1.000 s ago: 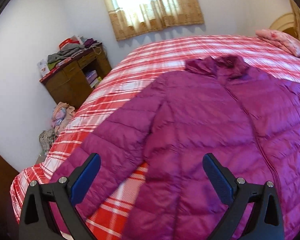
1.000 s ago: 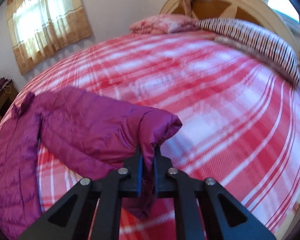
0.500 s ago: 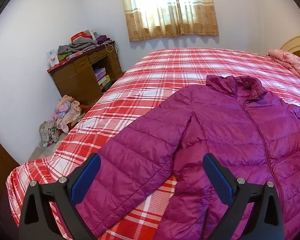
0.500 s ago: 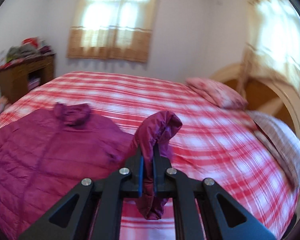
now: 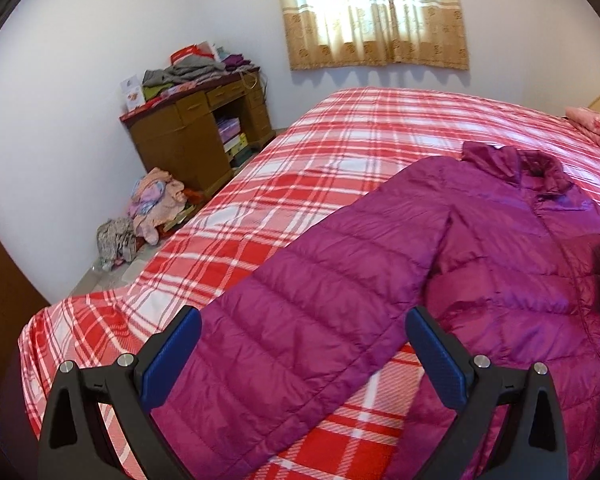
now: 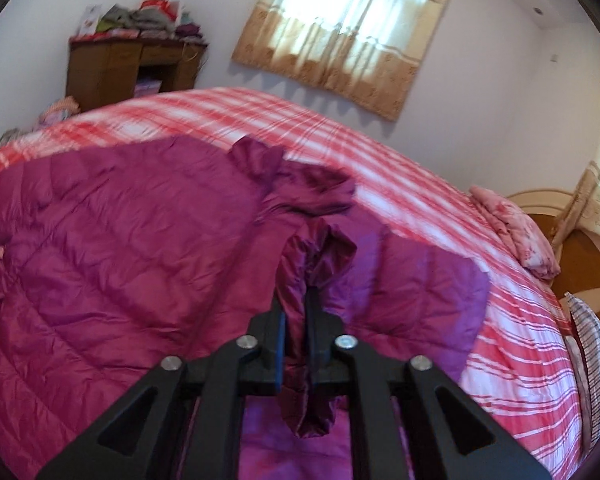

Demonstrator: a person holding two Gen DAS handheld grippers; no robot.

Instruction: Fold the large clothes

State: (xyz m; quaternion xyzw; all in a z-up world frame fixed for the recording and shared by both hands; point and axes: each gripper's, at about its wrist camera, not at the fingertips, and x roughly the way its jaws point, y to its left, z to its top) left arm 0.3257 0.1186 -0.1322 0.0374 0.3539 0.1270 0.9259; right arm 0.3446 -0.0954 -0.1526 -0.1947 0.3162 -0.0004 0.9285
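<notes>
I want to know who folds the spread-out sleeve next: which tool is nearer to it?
Left. The left tool hangs open right over that sleeve. The right tool is across the jacket, with the other sleeve's cuff between its fingers.

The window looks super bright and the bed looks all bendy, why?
Left wrist view: daylight through the curtain washes the window out white, and the fisheye lens bows the bed. Right wrist view: the same glare at the curtain, plus slight smear on the purple jacket.
</notes>
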